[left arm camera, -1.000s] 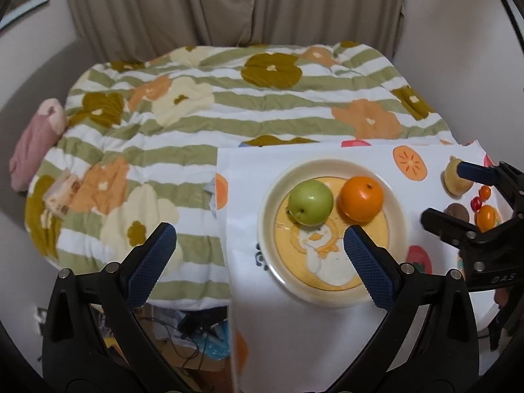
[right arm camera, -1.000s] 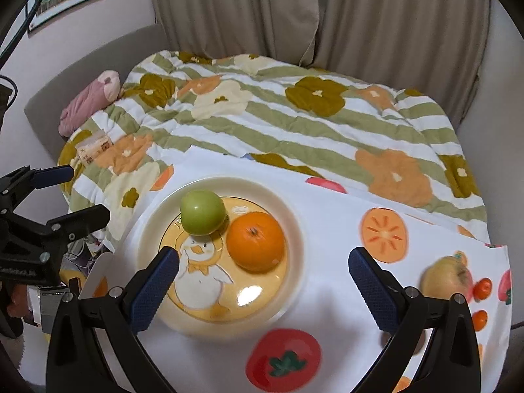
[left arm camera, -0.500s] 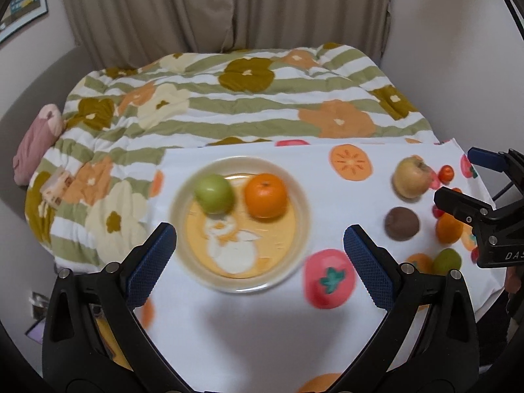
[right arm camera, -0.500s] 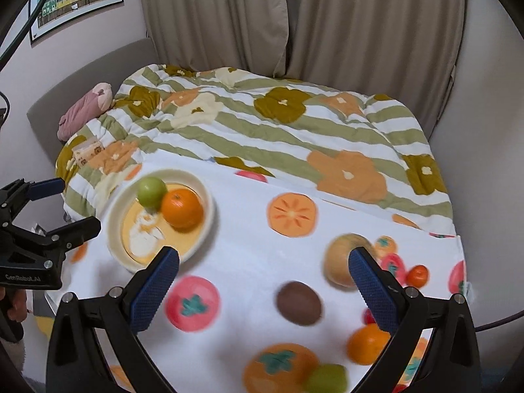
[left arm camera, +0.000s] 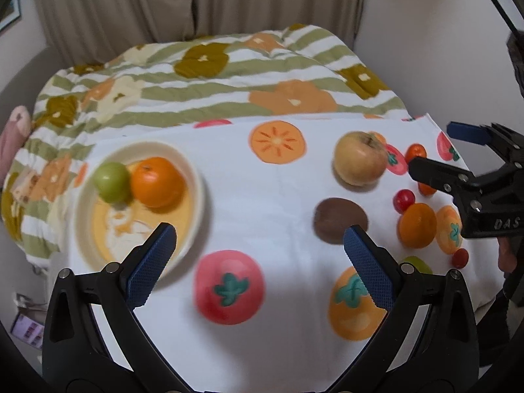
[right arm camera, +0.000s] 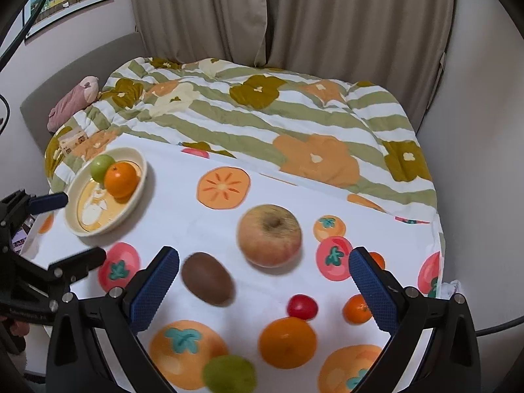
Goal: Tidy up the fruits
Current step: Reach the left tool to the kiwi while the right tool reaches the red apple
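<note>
A cream plate (left arm camera: 196,193) (right arm camera: 139,183) at the left of the fruit-print cloth holds a green apple (left arm camera: 111,181) (right arm camera: 101,166) and an orange (left arm camera: 159,181) (right arm camera: 120,179). Loose on the cloth at the right lie a yellow-red apple (left arm camera: 358,159) (right arm camera: 269,235), a brown kiwi (left arm camera: 339,219) (right arm camera: 208,278), an orange (left arm camera: 417,225) (right arm camera: 287,342), a green fruit (right arm camera: 229,373) and small cherry tomatoes (left arm camera: 404,199) (right arm camera: 302,306). My left gripper (left arm camera: 258,258) is open and empty above the cloth between plate and kiwi. My right gripper (right arm camera: 263,288) is open and empty above the kiwi and apple.
The white cloth (left arm camera: 278,196) lies on a bed with a green-striped flower quilt (right arm camera: 262,114). A pink soft toy (right arm camera: 70,106) lies at the far left by the headboard. Curtains and walls close in behind and to the right.
Both grippers have swung right, away from the plate toward the loose fruits. The plate has slid left in both views. Both stay open and empty.
</note>
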Demonstrator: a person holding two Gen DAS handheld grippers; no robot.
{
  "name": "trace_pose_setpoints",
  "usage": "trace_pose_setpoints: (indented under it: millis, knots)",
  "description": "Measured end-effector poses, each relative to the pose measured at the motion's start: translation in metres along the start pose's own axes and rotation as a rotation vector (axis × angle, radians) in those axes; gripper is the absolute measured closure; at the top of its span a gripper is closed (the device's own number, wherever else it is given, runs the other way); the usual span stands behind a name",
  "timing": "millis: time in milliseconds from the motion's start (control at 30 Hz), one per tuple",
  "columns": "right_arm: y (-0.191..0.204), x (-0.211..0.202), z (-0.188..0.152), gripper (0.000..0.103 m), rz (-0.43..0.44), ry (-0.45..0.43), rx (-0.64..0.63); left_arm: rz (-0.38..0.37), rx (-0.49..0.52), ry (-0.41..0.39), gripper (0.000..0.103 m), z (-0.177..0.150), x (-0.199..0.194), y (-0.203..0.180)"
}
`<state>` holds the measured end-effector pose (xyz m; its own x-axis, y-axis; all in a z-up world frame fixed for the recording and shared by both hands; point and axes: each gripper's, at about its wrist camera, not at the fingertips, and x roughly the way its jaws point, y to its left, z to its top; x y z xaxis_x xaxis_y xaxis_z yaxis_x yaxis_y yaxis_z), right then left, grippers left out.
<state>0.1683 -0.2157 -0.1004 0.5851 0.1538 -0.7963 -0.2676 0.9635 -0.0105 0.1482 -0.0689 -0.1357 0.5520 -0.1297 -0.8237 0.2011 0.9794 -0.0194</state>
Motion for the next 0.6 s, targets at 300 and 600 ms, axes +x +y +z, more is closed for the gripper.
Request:
trace_pose_setpoints:
  millis: [300,600]
  knots:
    - [-0.028,0.041,-0.009,0.000,0.059,0.047,-0.007,-0.053,0.030,0.037,0.000,-0.012,0.038,-0.042]
    - [-0.042,0.070,-0.012,0.000,0.128,0.087,-0.015,-0.061,0.099,0.042,0.000,-0.012,0.067,-0.072]
